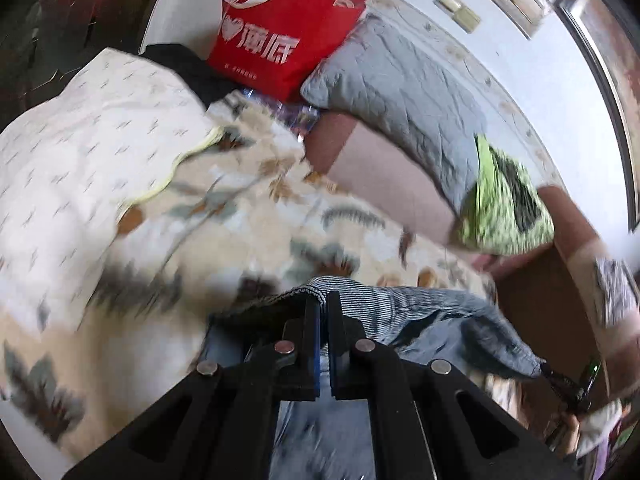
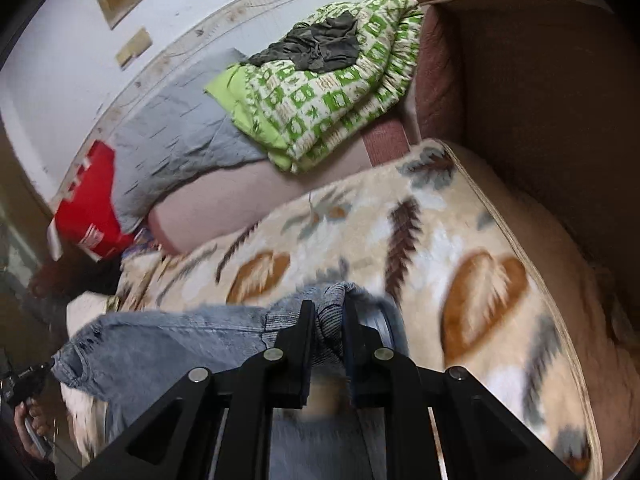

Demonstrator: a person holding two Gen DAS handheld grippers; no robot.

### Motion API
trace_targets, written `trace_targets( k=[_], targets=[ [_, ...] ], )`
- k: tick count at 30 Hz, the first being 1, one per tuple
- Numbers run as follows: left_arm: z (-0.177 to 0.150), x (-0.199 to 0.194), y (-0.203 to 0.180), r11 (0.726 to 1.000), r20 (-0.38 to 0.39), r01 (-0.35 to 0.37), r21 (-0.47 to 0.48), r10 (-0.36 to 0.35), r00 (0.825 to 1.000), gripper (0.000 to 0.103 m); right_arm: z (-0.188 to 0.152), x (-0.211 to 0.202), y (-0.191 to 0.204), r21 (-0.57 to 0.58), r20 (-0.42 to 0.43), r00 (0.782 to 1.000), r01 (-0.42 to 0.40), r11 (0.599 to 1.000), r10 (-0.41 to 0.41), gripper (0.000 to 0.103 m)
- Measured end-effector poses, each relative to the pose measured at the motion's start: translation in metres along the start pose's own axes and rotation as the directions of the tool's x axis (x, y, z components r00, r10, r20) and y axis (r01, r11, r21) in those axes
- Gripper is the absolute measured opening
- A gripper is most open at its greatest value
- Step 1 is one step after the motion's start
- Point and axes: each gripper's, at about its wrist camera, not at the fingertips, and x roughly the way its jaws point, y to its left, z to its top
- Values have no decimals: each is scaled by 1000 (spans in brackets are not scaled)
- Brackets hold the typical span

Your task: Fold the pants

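In the left wrist view the left gripper is clenched on the ribbed waistband edge of the pants; its two black fingers are pressed nearly together with only a thin fold of denim between them. Below the fingers the cloth is a blue smear, and how the legs hang cannot be made out. The waistband runs off to the right toward a dark shape at the frame edge that is too small and blurred to read with any certainty.

In the right wrist view the right gripper is likewise closed on a bunched bit of the same waistband, with the pants stretched away to the left, held up just above the blanket. At the far left edge a hand holds something dark, mostly cut off.

Beyond the pants lies the leaf-print blanket, heavily motion-blurred in the left view. Over its left part sits a white quilt. Further back a pink sofa cushion carries a grey pillow and a green patterned bundle with a dark cloth on top. Farthest, against the wall, stands a red bag, partly hidden in the right view.
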Motion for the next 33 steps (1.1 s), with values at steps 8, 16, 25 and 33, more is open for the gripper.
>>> trace_targets(
  k=[8, 16, 25, 33],
  targets=[
    [-69, -13, 50, 995, -177, -96, 28, 100, 979, 5, -145, -10, -53, -4, -280, 960, 17, 1000, -17, 18],
    [-57, -30, 28, 993, -78, -117, 15, 118, 990, 56, -139, -40, -62, 115, -187, 982, 37, 993, -15, 63],
    [-102, 75, -15, 965, -233, -186, 185, 227, 945, 62, -140, 10, -40, 50, -323, 944, 96, 994, -74, 33],
    [-106, 103, 8, 949, -300, -218, 227, 281, 911, 64, -129, -5, -30, -222, -418, 865, 200, 954, -279, 19]
  ],
)
